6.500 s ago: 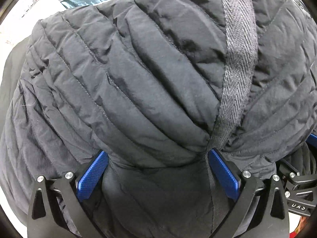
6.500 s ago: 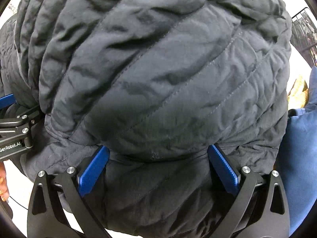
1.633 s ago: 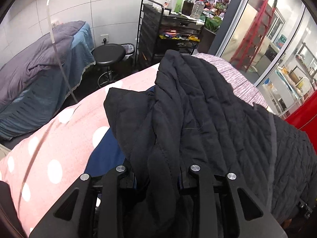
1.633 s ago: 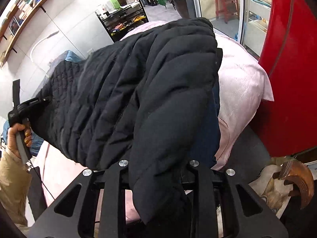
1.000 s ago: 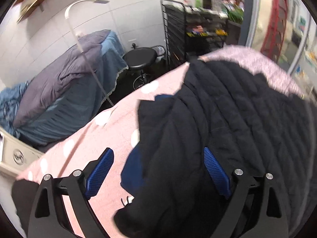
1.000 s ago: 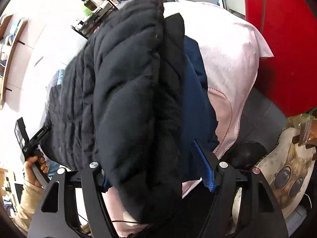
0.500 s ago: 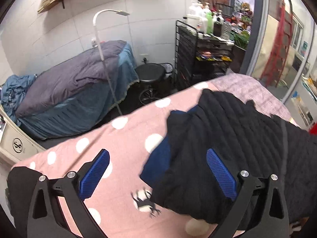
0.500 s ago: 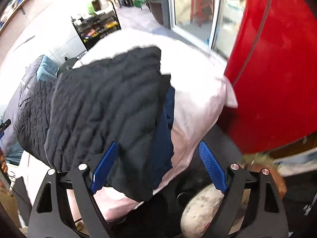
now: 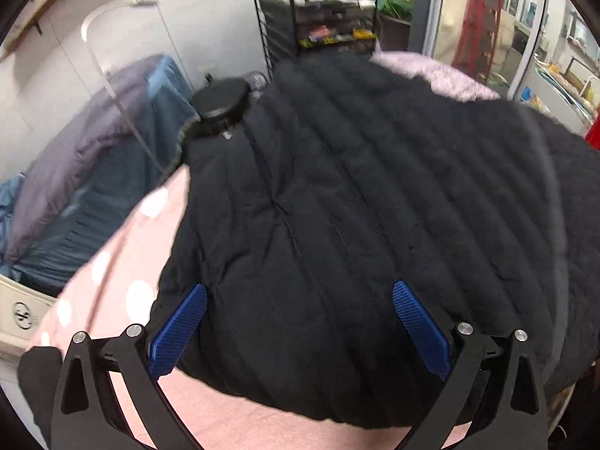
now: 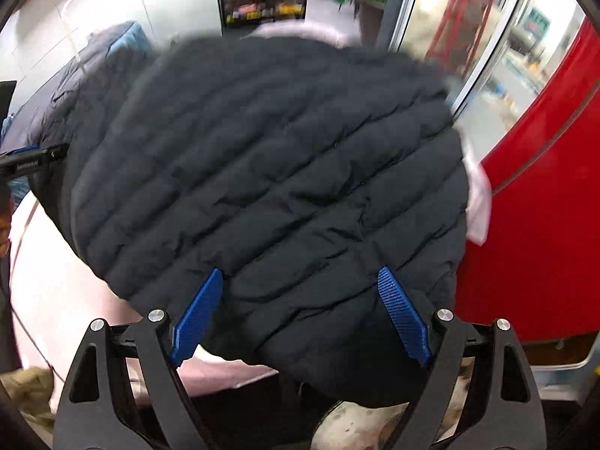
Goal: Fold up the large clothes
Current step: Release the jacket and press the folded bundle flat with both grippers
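A black quilted jacket point(image 9: 375, 187) lies folded in a thick bundle on the pink polka-dot bed cover point(image 9: 112, 281). My left gripper point(image 9: 299, 287) hovers over the jacket's near edge, pointing steeply down. Its blue pads point(image 9: 180, 330) stand wide apart and grip nothing. In the right wrist view the same jacket point(image 10: 262, 168) fills the middle. My right gripper point(image 10: 300, 270) is open above its near hem, blue pads point(image 10: 401, 315) clear of the cloth. The left gripper's black body point(image 10: 33, 161) shows at the jacket's left edge.
A treatment bed under blue-grey covers point(image 9: 93, 150), a black stool point(image 9: 223, 103) and a black wire rack point(image 9: 318, 26) stand behind the bed. A red cabinet point(image 10: 543, 206) is close on the right. The pink cover's corner point(image 10: 478, 202) hangs beside it.
Both grippers let go of the jacket and opened wide. They drew back, then swung in over the jacket, which now fills both views lying flat on the bed.
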{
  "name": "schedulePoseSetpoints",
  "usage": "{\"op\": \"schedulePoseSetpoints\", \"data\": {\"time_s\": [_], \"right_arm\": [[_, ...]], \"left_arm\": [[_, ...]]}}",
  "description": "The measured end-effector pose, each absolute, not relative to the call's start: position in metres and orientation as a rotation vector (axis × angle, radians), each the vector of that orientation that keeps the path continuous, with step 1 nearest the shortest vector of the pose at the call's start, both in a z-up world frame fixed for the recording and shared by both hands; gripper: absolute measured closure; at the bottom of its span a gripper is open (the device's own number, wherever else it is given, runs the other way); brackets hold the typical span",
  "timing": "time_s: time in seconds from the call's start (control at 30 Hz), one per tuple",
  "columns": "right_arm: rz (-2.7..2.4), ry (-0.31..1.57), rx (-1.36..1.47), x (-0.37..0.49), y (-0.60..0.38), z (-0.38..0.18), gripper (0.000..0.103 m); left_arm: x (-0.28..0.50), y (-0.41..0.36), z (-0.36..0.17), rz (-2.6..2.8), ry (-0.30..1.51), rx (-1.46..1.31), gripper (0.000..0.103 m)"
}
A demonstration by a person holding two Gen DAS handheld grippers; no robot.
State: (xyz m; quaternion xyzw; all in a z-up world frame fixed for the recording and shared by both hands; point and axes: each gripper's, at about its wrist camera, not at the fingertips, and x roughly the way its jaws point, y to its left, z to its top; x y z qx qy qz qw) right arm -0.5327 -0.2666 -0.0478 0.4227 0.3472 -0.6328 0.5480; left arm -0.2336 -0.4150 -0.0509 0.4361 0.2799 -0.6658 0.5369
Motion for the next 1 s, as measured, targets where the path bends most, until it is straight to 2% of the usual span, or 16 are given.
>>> {"op": "schedulePoseSetpoints", "data": {"time_s": [0.17, 0.43, 0.63, 0.83, 1.0], "right_arm": [[-1.529, 0.899, 0.970, -0.520, -0.275, -0.057, 0.011], [-1.599, 0.995, 1.001, -0.501, -0.296, -0.040, 0.010], [-1.557, 0.921, 0.989, -0.472, -0.302, -0.003, 0.010], [-1.514, 0.926, 0.899, -0.434, -0.310, 0.024, 0.010], [-1.507, 0.959, 0.869, -0.420, -0.310, 0.027, 0.010]], "left_arm": [[-0.238, -0.417, -0.057, -1.542, 0.675, 1.058, 0.005], [-0.256, -0.389, -0.027, -1.538, 0.635, 1.103, 0.006], [-0.272, -0.353, 0.001, -1.627, 0.646, 1.118, 0.006], [-0.281, -0.326, 0.020, -1.666, 0.658, 1.148, 0.006], [-0.284, -0.316, 0.026, -1.657, 0.572, 1.190, 0.006]]}}
